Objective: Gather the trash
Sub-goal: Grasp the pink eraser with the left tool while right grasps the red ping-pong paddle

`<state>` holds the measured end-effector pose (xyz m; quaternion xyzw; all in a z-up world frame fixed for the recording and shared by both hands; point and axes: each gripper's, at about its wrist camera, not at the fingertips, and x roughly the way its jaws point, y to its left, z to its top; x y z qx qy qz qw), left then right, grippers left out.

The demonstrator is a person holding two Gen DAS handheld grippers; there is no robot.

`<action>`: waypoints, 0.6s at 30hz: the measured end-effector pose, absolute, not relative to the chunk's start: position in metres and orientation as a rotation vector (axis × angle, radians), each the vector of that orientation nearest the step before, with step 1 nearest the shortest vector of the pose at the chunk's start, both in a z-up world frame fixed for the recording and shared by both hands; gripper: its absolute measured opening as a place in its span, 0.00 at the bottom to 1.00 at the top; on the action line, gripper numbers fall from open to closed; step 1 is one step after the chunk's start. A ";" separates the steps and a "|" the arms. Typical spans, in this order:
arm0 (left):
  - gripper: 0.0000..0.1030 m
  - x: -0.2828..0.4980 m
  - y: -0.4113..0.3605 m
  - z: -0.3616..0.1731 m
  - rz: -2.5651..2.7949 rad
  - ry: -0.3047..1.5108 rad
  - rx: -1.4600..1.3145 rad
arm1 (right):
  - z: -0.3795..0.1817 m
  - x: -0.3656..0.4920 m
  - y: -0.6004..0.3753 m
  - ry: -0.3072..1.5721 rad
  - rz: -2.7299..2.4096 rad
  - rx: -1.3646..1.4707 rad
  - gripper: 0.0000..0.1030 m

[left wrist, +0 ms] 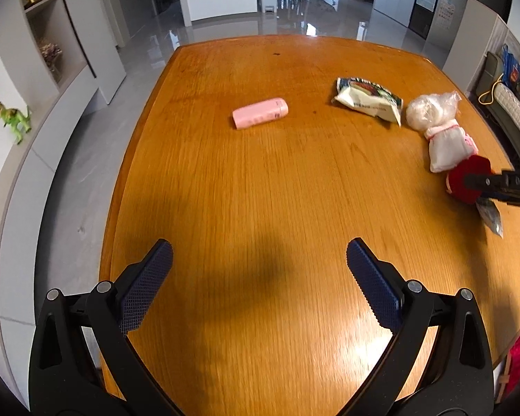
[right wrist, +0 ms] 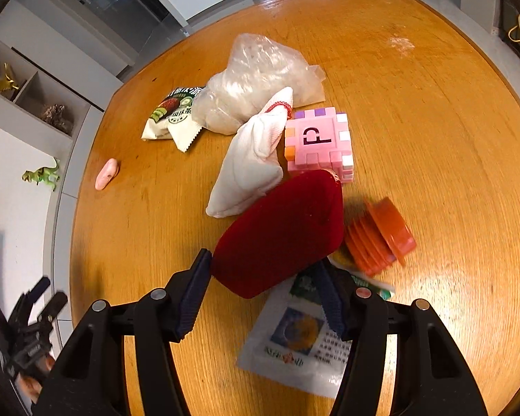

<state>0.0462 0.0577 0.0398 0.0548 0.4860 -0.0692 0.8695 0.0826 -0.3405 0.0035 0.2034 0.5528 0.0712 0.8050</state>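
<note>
Two views are covering one orange-brown wooden table [left wrist: 260,190] in a room with grey glossy floor tiles. In the left wrist view, the left gripper [left wrist: 260,254] is hanging over bare wood with its fingers spread wide and nothing between them. A pink bottle [left wrist: 260,113] is lying on its side mid-table; further right a green-and-white snack wrapper [left wrist: 369,100] is sitting beside a clear plastic bag [left wrist: 430,111] and a white cloth pouch [left wrist: 447,150]. At the right edge the right gripper [left wrist: 482,182] is gripping a dark red velvet pouch [left wrist: 468,176]; letters on its arm are too blurred to read. A green toy dinosaur [left wrist: 13,120] is standing on a white wall ledge.

In the right wrist view, the right gripper [right wrist: 265,279] is closing its pads on the red velvet pouch [right wrist: 280,232], which is lying against the white cloth pouch [right wrist: 249,166]. A pink block cube [right wrist: 317,144] marked with a "P" is standing just behind it, with an orange ribbed plastic piece [right wrist: 381,239] beside it. A flat white printed packet [right wrist: 305,343] is lying under the fingers, its print unreadable. The snack wrapper [right wrist: 171,121], bearing Chinese characters, is touching the clear plastic bag [right wrist: 256,79]; whatever the bag holds is unclear.
</note>
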 end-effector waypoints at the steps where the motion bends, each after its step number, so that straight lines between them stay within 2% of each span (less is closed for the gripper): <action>1: 0.94 0.059 0.058 0.040 -0.163 1.015 0.117 | 0.003 0.085 -0.340 1.180 0.161 0.432 0.53; 4: 0.94 0.094 0.058 0.038 -0.198 1.014 0.151 | 0.003 0.086 -0.335 1.173 0.199 0.414 0.44; 13: 0.94 0.193 0.034 0.019 -0.331 1.020 0.272 | 0.001 0.084 -0.336 1.174 0.246 0.376 0.42; 15: 0.83 0.206 0.029 0.012 -0.322 1.033 0.292 | 0.001 0.084 -0.337 1.177 0.253 0.374 0.42; 16: 0.64 0.213 0.028 0.007 -0.327 1.058 0.287 | 0.001 0.084 -0.338 1.178 0.255 0.370 0.42; 17: 0.50 0.219 0.028 0.003 -0.320 1.085 0.278 | 0.001 0.084 -0.337 1.178 0.257 0.362 0.42; 18: 0.47 0.223 0.029 0.001 -0.310 1.109 0.264 | 0.001 0.083 -0.338 1.178 0.258 0.356 0.42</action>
